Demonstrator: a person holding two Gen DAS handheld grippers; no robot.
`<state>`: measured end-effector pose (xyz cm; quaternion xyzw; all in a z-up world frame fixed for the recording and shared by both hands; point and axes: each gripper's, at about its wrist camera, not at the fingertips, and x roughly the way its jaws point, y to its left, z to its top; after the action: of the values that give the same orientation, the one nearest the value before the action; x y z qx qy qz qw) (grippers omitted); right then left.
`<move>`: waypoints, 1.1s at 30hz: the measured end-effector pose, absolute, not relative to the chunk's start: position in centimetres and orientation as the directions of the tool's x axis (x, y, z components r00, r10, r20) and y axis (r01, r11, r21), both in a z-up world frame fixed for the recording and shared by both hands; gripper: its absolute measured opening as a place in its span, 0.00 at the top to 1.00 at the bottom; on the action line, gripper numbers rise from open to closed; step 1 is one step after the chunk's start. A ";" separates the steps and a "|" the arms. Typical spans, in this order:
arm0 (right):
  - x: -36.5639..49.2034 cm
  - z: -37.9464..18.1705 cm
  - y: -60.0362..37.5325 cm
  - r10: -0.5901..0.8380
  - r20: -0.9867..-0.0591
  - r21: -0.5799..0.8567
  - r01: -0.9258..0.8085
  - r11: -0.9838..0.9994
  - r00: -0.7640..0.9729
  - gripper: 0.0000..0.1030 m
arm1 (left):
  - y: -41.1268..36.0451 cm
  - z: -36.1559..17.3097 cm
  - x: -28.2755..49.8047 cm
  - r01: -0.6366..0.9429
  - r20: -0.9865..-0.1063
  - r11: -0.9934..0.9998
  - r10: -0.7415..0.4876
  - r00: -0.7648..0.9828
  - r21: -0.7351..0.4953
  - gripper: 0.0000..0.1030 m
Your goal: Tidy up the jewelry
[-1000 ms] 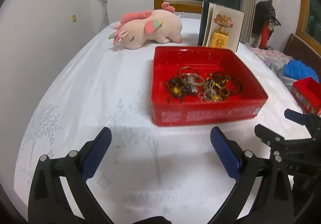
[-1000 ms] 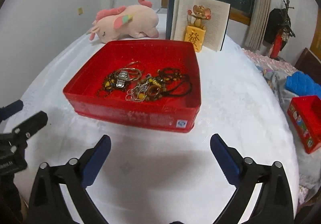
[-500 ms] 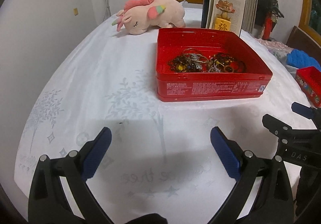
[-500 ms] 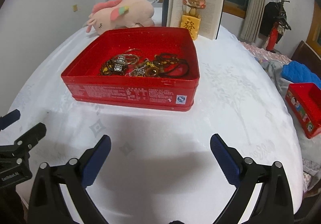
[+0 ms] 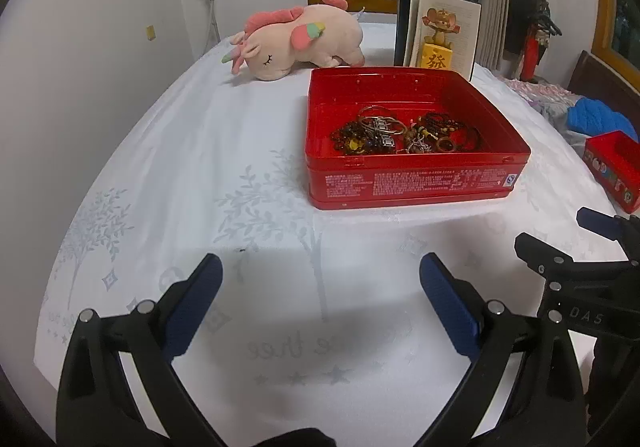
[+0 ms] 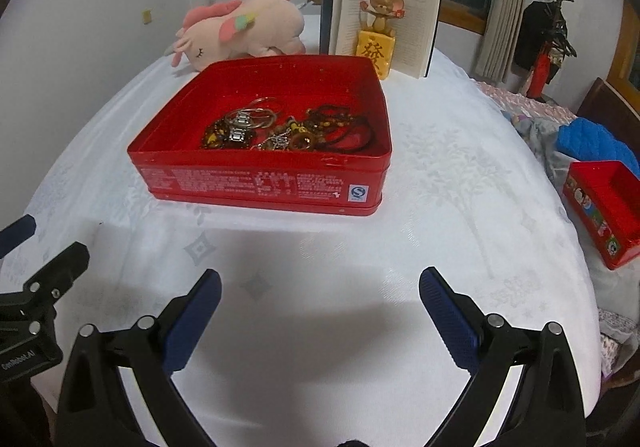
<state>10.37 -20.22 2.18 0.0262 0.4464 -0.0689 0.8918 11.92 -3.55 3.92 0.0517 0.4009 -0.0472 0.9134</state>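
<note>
One tangled jewelry heap [image 5: 404, 131] sits near front wall of red tin [image 5: 416, 183], mid-table. My left gripper [image 5: 320, 279] and right gripper [image 6: 320, 287] spread wide, empty, short of tin. Risk: snagged strands lift together, tin slides. Versus half-second ago: tin looms slightly larger.

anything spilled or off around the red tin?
Nothing spilled. The jewelry lies tangled in one heap inside the red tin, none on the tablecloth. The only oddity: an open book stood upright behind it.
</note>
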 end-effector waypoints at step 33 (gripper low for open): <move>12.2 3.3 -20.9 -0.121 -0.788 -0.030 0.160 0.987 0.604 0.04 | -2.8 4.7 14.3 0.100 -0.733 0.993 -0.027 0.680 0.056 0.05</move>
<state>12.22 -20.91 3.26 0.0219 0.4382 -0.0784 0.8952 14.33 -2.77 4.73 0.0458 0.3986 -0.0346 0.9153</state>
